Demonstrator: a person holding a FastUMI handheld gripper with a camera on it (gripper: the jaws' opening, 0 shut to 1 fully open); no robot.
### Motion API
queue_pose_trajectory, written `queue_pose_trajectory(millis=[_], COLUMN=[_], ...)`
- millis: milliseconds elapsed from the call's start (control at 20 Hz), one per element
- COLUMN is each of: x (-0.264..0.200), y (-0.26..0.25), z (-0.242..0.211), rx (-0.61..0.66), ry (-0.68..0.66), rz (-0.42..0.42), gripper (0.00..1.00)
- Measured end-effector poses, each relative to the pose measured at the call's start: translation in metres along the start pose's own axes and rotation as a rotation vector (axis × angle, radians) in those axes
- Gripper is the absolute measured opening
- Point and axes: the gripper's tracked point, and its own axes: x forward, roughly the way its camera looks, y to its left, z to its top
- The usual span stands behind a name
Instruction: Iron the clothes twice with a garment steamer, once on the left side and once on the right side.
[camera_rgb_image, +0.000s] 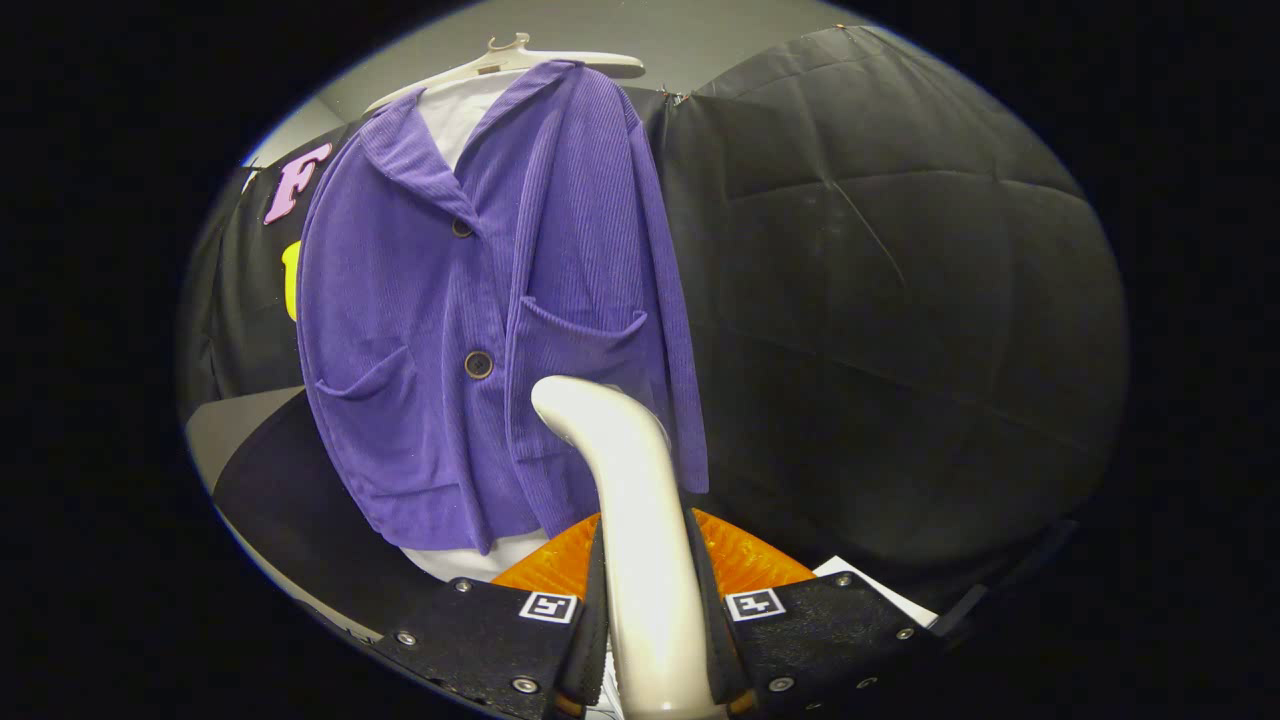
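Purple jacket (490, 330) beyond tongs (650, 610), gripping steamer (630, 500)

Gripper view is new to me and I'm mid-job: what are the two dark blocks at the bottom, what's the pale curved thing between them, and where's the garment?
The camera rides on a handheld two-finger gripper and looks forward along its fingers. The two dark blocks with small square markers are those fingers. They are closed on the pale curved piece, which is the garment steamer; its handle runs up between them and its head bends toward the clothing. Ahead hangs a purple corduroy jacket on a pale hanger, with a white garment under it showing at the collar and hem. The steamer head sits in front of the jacket's lower part, below a pocket, near the button line. Whether it touches the fabric cannot be told. An orange object lies low behind the fingers.
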Motion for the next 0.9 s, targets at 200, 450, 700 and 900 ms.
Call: queue_pose_trajectory(millis=[200, 450, 700, 900], x=[-0.022, -0.057, -0.096, -0.136], y=[0.023, 0.062, 0.103, 0.134], z=[-0.011, -0.028, -0.043, -0.024], rx=[-0.025, -0.073, -0.100, -0.102], ry=[0.011, 0.022, 0.020, -0.036], rz=[0.050, 0.134, 0.249, 0.333], gripper=[0.40, 0.40, 0.39, 0.40])
